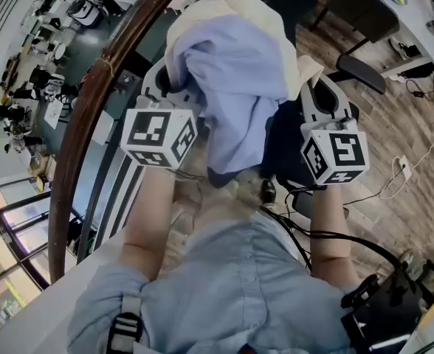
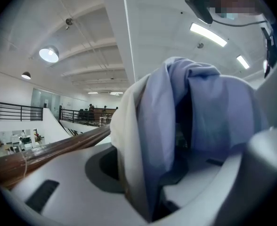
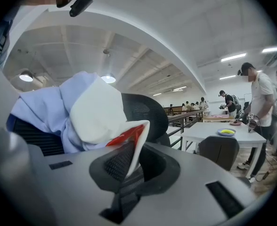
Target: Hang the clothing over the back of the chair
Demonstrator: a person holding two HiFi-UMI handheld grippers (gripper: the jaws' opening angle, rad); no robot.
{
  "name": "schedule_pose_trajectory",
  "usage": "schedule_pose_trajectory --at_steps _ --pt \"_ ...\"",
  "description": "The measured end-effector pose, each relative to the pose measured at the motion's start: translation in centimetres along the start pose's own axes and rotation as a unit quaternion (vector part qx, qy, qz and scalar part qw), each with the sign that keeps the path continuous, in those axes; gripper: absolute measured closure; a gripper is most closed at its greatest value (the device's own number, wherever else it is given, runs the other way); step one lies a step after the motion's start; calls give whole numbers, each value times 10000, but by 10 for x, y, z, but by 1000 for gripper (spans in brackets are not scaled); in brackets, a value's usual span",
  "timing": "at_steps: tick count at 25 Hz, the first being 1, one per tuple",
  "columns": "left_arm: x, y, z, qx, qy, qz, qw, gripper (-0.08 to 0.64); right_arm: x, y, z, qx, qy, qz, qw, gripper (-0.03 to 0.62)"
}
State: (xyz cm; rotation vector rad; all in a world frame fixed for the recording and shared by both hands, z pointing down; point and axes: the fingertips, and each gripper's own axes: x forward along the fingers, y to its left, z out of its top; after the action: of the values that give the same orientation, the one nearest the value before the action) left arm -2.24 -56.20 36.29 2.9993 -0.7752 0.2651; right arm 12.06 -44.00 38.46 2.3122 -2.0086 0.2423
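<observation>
**Clothing bunched on the chair back, both grippers at it**

Nearest the head camera is the person's pale blue shirt (image 1: 239, 286), with a bare forearm (image 1: 147, 212) reaching forward on each side to a gripper.

The left gripper (image 2: 150, 197) has its fingers partly apart. A fold of the clothing (image 1: 235, 87) runs down between them, with a dark gap beside the fold. The right gripper (image 3: 129, 157) has its fingers closed narrow on a white edge of the same clothing, where a strip of red shows at the pinch.

The clothing is lilac-blue with a cream-white side. It sits in a heap on top of the black mesh back of the chair (image 3: 145, 109), between the two grippers, and one blue flap hangs down the near side of the chair.

To the left a curved wooden handrail (image 1: 91, 116) runs past. To the right lies wood-pattern floor (image 1: 394, 124) with a second dark chair (image 1: 361, 13) standing on it. Farther off, a white desk (image 3: 209, 131) carries a plate (image 3: 227, 132) with something yellow on it, and people (image 3: 258, 98) stand beside it.
</observation>
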Motion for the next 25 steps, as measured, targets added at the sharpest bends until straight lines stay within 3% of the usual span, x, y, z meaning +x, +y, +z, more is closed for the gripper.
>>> schedule_pose_trajectory --at_steps 2,5,7,15,20,23,25 --pt "-11 3 -5 14 9 25 10000 422 -1 9 -7 51 -8 65 10000 560" --pt "-26 -8 -15 81 -17 99 9999 385 -13 13 -26 169 93 259 9995 410" --pt "-36 -25 -28 149 19 159 9998 362 -28 11 -45 265 183 410 9986 377" --pt "-91 -31 -39 -150 260 747 9968 327 -55 26 -64 481 625 840 9933 357" --pt "-138 -82 -24 99 -328 1347 9903 327 -97 28 -61 320 374 1172 9919 357" --pt "-154 -121 -20 -179 -685 1430 9872 330 -121 28 -51 107 138 1387 9902 357" --pt "-162 -143 -12 -344 -845 1396 9860 368 -138 33 -34 -20 -28 1496 9887 362"
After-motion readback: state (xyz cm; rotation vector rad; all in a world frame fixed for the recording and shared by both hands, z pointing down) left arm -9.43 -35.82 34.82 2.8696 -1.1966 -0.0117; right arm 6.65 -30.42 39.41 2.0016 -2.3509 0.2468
